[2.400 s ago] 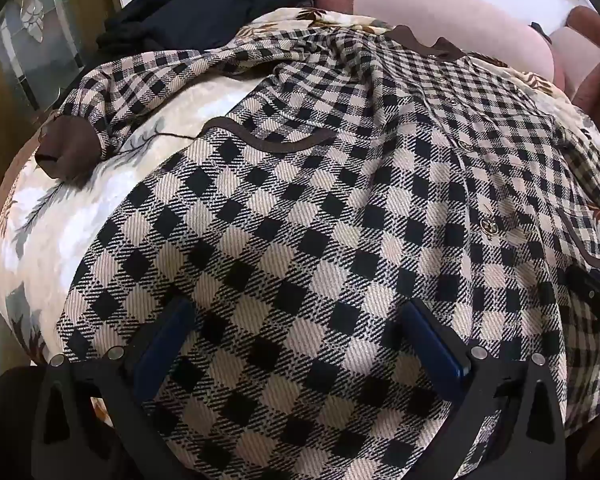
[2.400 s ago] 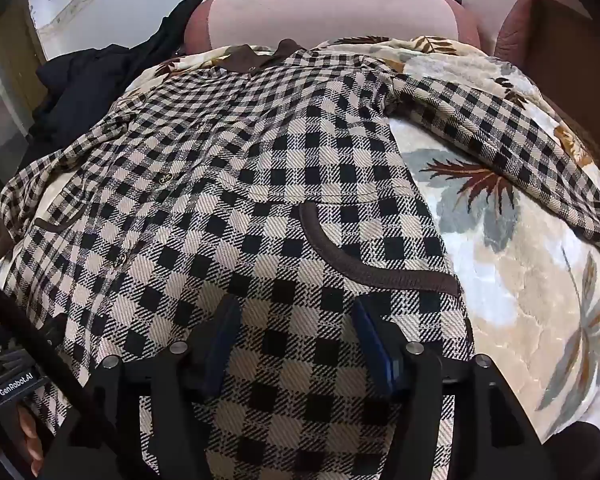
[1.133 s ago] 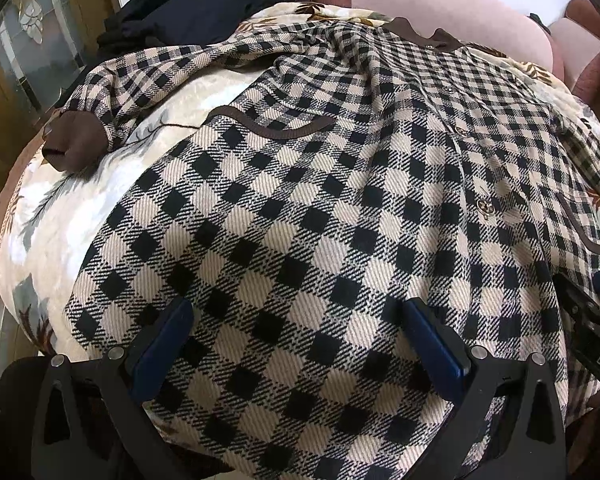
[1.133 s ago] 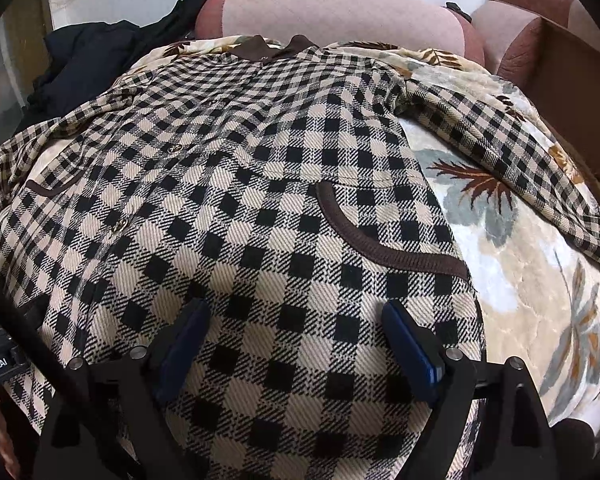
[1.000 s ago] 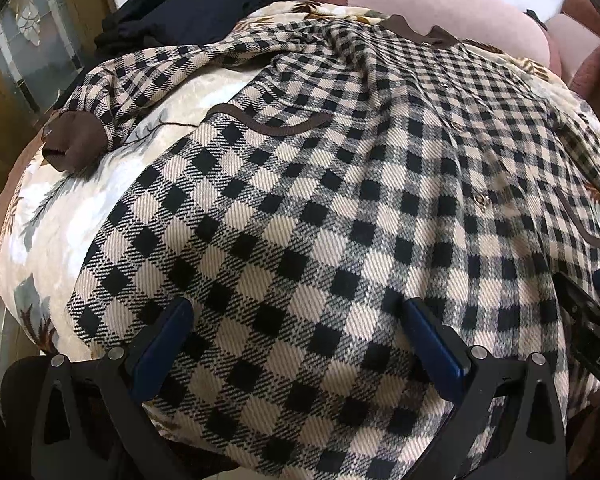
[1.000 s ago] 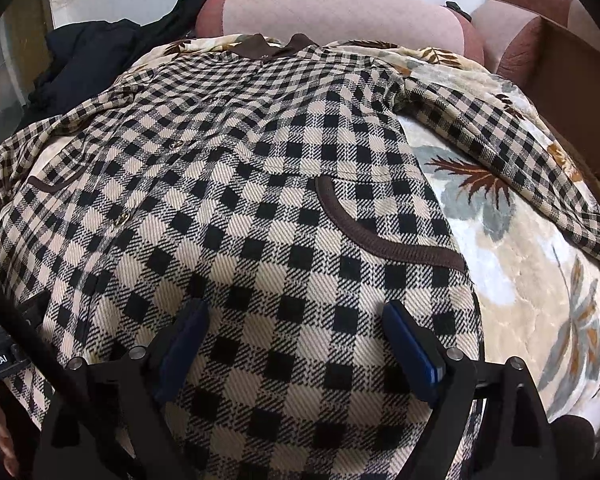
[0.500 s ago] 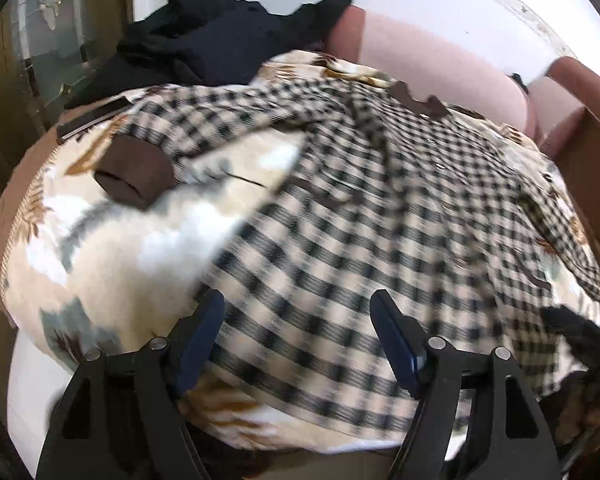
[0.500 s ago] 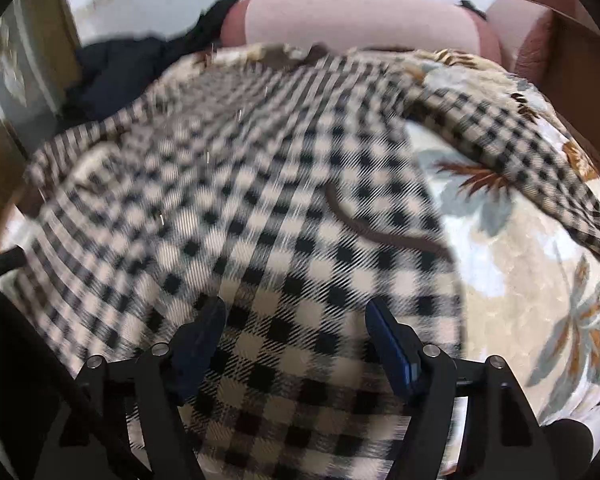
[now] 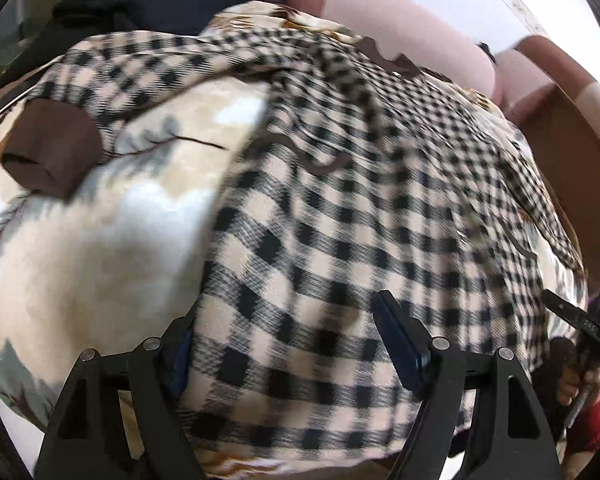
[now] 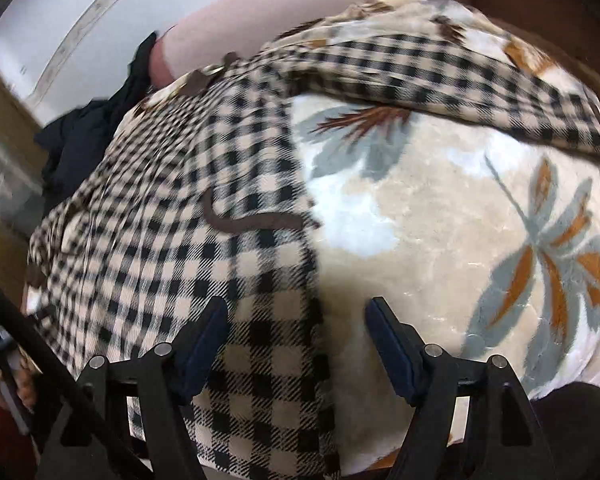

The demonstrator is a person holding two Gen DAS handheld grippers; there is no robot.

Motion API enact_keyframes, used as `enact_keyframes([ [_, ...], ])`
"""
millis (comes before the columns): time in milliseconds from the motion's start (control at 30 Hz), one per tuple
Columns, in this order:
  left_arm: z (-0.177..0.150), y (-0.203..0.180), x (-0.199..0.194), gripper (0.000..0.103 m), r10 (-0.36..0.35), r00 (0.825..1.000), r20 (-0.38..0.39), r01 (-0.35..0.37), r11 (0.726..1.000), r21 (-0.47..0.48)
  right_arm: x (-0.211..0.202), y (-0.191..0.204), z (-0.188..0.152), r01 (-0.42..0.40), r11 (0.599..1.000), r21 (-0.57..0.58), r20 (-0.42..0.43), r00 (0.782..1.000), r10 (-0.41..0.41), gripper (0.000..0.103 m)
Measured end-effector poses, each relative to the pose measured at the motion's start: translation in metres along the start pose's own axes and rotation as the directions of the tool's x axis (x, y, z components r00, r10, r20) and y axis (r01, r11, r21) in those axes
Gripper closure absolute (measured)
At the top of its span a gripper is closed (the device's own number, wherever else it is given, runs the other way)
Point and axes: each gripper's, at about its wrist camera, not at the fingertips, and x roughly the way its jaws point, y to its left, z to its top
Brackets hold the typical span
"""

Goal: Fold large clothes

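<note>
Both grippers shifted outward toward the checked coat's side edges since earlier.

Left wrist view: left gripper point(image 9: 288, 344) wide open, holding nothing, over coat point(image 9: 340, 208) hem at lower centre; brown cuff point(image 9: 50, 152) left, on floral blanket point(image 9: 100, 240).

Right wrist view: right gripper point(image 10: 296, 340) wide open, empty, straddling coat point(image 10: 172, 200) edge, lower centre; sleeve point(image 10: 440, 84) upper right.

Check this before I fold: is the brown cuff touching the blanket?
Touching. The left wrist view shows the cuff lying flat on the blanket.
</note>
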Motion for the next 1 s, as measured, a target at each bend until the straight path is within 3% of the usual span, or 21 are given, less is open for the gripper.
enact_keyframes([
  [33, -0.002, -0.005, 0.0, 0.035, 0.018, 1.0, 0.001, -0.018, 1.0, 0.009, 0.0, 0.005, -0.004, -0.019, 1.0, -0.015, -0.006, 1.0, 0.019, 0.027],
  [100, -0.003, -0.013, 0.003, 0.075, 0.145, 0.989, 0.001, -0.145, 0.989, 0.017, 0.005, 0.019, -0.012, -0.009, 0.998, -0.055, -0.016, 1.0, 0.008, 0.035],
  [167, -0.003, -0.012, -0.002, 0.095, 0.18, 0.984, 0.002, -0.18, 0.984, -0.013, 0.005, 0.03, -0.021, 0.05, 0.992, -0.113, -0.006, 0.999, -0.051, 0.055],
  [200, -0.001, -0.009, -0.006, 0.096, 0.167, 0.986, -0.002, -0.167, 0.985, -0.047, 0.005, 0.034, -0.021, 0.056, 0.989, -0.137, -0.006, 0.998, -0.057, 0.071],
  [233, 0.0, -0.005, -0.011, 0.096, 0.14, 0.99, -0.003, -0.14, 0.987, -0.078, 0.004, 0.032, -0.019, 0.015, 0.991, -0.136, -0.021, 1.0, -0.018, 0.091],
  [300, 0.0, -0.006, -0.024, 0.097, 0.112, 0.994, 0.006, -0.11, 0.988, -0.111, -0.002, 0.027, -0.012, -0.025, 0.992, -0.126, -0.043, 0.999, 0.02, 0.094],
  [500, -0.027, -0.03, -0.061, 0.097, 0.077, 0.997, 0.029, -0.073, 0.99, -0.122, -0.024, 0.024, -0.007, -0.106, 0.988, -0.116, -0.078, 0.992, 0.097, 0.096],
  [600, -0.042, -0.036, -0.068, 0.097, 0.07, 0.997, 0.015, -0.068, 0.989, -0.129, -0.028, 0.017, -0.013, -0.089, 0.99, -0.112, -0.105, 0.991, 0.077, 0.096],
  [700, -0.056, -0.04, -0.066, 0.096, 0.113, 0.994, 0.011, -0.111, 0.988, -0.107, -0.028, 0.007, -0.016, -0.06, 0.993, -0.106, -0.12, 0.992, 0.047, 0.096],
  [867, -0.065, -0.027, -0.083, 0.091, 0.09, 0.994, 0.058, -0.082, 0.989, -0.122, -0.03, -0.001, -0.018, 0.017, 0.992, -0.128, -0.115, 0.993, -0.032, 0.092],
  [933, -0.06, -0.019, -0.1, 0.075, 0.086, 0.991, 0.103, -0.072, 0.989, -0.131, -0.041, -0.002, -0.015, 0.039, 0.991, -0.129, -0.086, 0.995, -0.05, 0.092],
  [1000, -0.05, -0.011, -0.11, 0.048, 0.081, 0.986, 0.143, -0.061, 0.988, -0.144, -0.05, -0.002, -0.007, 0.057, 0.99, -0.131, -0.049, 0.997, -0.064, 0.092],
])
